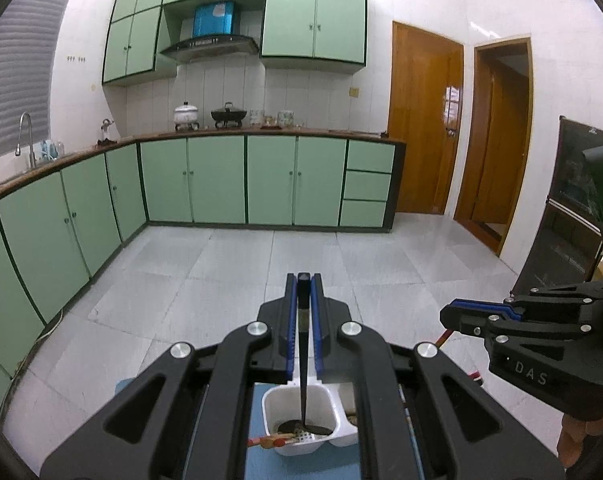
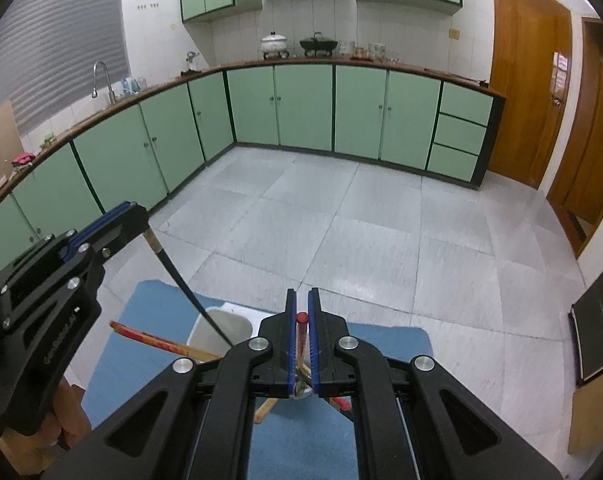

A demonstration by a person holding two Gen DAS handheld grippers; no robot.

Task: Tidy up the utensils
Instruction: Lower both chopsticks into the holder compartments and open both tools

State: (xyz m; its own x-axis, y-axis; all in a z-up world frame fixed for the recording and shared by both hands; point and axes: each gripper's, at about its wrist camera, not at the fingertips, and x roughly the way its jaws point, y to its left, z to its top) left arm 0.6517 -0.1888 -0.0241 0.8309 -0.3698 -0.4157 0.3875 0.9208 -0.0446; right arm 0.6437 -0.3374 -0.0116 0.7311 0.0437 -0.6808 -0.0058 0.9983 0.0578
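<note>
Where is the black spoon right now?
The black spoon hangs from the left gripper, its bowl down inside the white holder on the blue mat.

Green cabinets (image 1: 217, 180), wooden door (image 1: 423, 124), faucet (image 1: 27, 136) (by window), pots (image 1: 186, 114)

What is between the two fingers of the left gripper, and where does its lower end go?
The left gripper is shut on a black spoon; its bowl hangs inside the white holder. The left wrist view shows this.

Home kitchen: green cabinets (image 1: 217, 180), faucet (image 1: 26, 136), range hood (image 1: 210, 46).
</note>
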